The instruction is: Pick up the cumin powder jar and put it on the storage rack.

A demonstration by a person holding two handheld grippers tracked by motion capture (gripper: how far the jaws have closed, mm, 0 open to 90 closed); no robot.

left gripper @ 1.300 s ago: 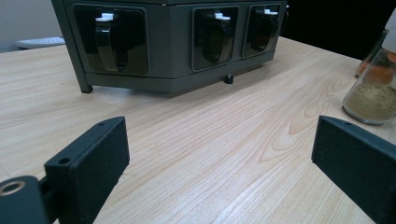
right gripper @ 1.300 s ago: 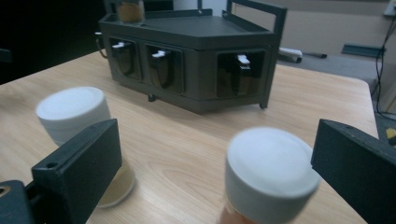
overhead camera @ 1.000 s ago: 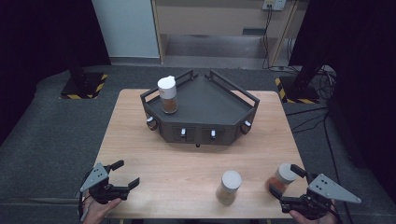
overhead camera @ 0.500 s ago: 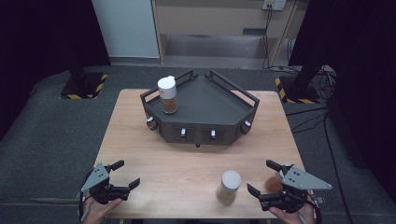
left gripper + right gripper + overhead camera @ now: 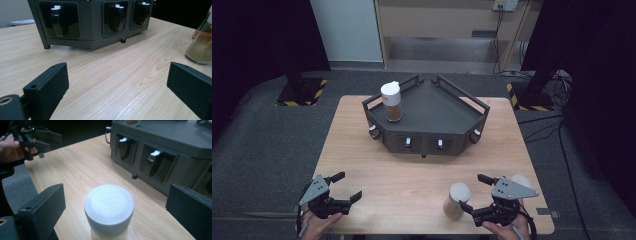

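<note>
In the high view, we see the right gripper [image 5: 476, 192] near the desk's [image 5: 412, 180] front edge, its jaws spread wide and empty, aimed at a white-lidded jar [image 5: 457, 200] of pale powder that stands upright just beside its tips. A second jar [image 5: 521, 181] sits right behind that gripper, partly hidden by it; we judge a careless backward or sideways swing could knock it, and it is near the desk's right edge. The left gripper [image 5: 346, 187] hovers at the front left, jaws also wide and empty, well apart from both jars. Farther back stands a dark angular rack [image 5: 432, 115] with a brown-filled spice jar [image 5: 391, 101] upright on its top left corner.

From the left gripper view, bare desk lies between the open jaws; the rack's front slots [image 5: 115, 18] are ahead, and two jar bases show at the right edge [image 5: 201, 50].

From the right gripper view, the jar's lid [image 5: 109, 206] sits between the jaws but closer to the left one. We think closing off-centre could push the jar and tip it, since it is tall and narrow. Nothing blocks the jaws; the rack [image 5: 175, 147] is just beyond.
</note>
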